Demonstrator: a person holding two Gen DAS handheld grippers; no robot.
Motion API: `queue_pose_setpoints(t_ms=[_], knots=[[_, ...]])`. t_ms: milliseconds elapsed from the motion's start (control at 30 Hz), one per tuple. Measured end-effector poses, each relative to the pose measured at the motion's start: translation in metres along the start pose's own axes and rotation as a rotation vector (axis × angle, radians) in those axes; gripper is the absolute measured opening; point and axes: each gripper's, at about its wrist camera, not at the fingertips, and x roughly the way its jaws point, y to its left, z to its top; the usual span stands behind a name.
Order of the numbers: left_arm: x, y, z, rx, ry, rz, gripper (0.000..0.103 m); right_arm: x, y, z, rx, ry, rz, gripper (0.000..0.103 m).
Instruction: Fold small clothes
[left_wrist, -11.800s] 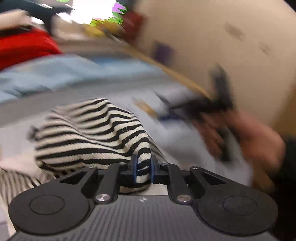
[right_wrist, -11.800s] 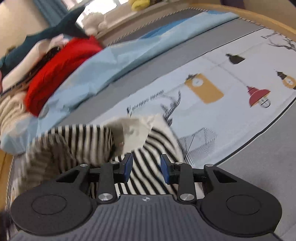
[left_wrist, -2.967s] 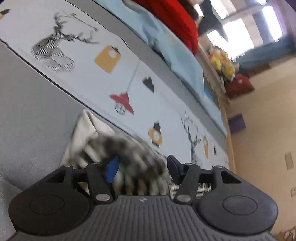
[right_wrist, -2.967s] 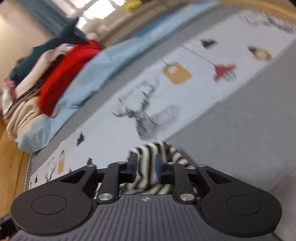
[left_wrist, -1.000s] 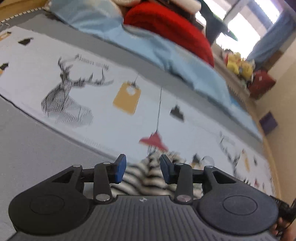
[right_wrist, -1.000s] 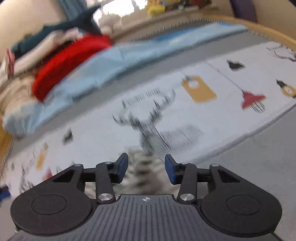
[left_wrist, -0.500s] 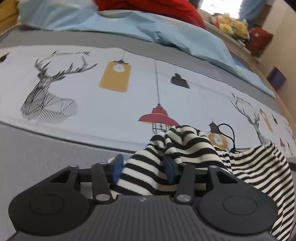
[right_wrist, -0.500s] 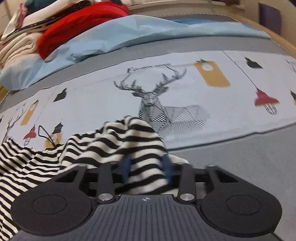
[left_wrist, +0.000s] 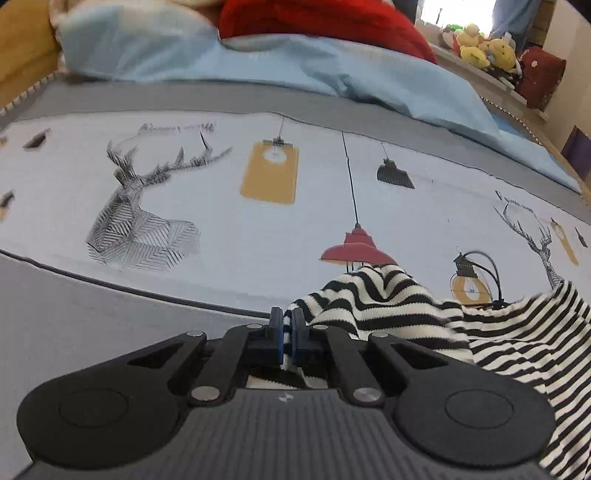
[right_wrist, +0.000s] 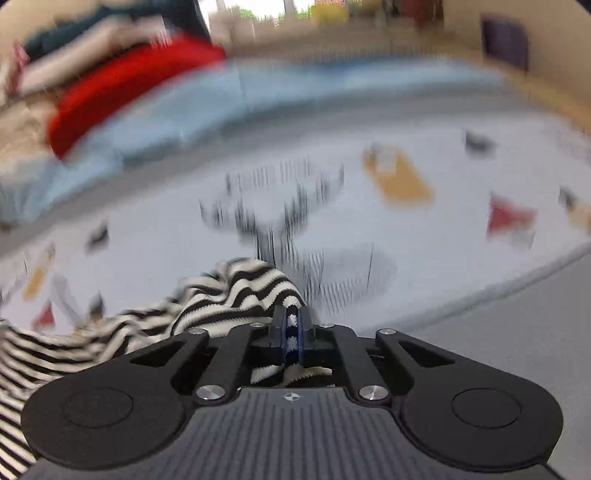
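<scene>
The right wrist view is smeared by motion, so the prints on the bedsheet (right_wrist: 424, 236) can only be made out as vague shapes, and the red (right_wrist: 122, 88) and pale blue bedding (right_wrist: 221, 107) behind are seen as streaks. In both views the near part of the striped garment (left_wrist: 388, 306) is hidden beneath the gripper bodies, and its far end is cut off at the frame edge. How the garment is arranged as a whole cannot be told.

The left gripper (left_wrist: 287, 325) is seen with its jaws drawn almost together; a thin fold of the garment's edge is pinched between the blue pads (left_wrist: 280, 334), with striped cloth showing just below them. The right gripper (right_wrist: 291, 325) is likewise clamped on the garment (right_wrist: 236, 291), a narrow strip of stripes being visible between its pads (right_wrist: 283, 332). Both sets of jaws have just been closing, with the cloth between them.

The garment lies bunched on the bedsheet (left_wrist: 221, 229), at the seam between the printed panel and the grey border, stretched between the two grippers.

Half a second ago both pairs of jaws were still apart around the cloth and the right view was sharp; a second ago they stood wider, with the garment only blurred beyond them.
</scene>
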Motion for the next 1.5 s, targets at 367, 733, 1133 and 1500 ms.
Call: queue_pose_setpoints(t_ms=[367, 733, 1133, 1500], knots=[[-0.099, 0.029, -0.032, -0.135, 0.159, -0.158, 0.028, -0.104, -0.032, -0.013, 0.062, 0.074, 0.119, 0.034], [-0.075, 0.055, -0.106, -0.198, 0.389, -0.089, 0.060, -0.110, -0.057, -0.102, 0.079, 0.326, 0.079, 0.044], [-0.070, 0.047, -0.105, -0.162, 0.386, -0.146, 0.005, -0.100, -0.051, -0.105, 0.062, 0.357, 0.108, 0.036], [-0.120, 0.054, -0.104, -0.186, 0.237, -0.175, 0.003, -0.171, -0.097, -0.070, 0.192, 0.096, 0.150, 0.007]])
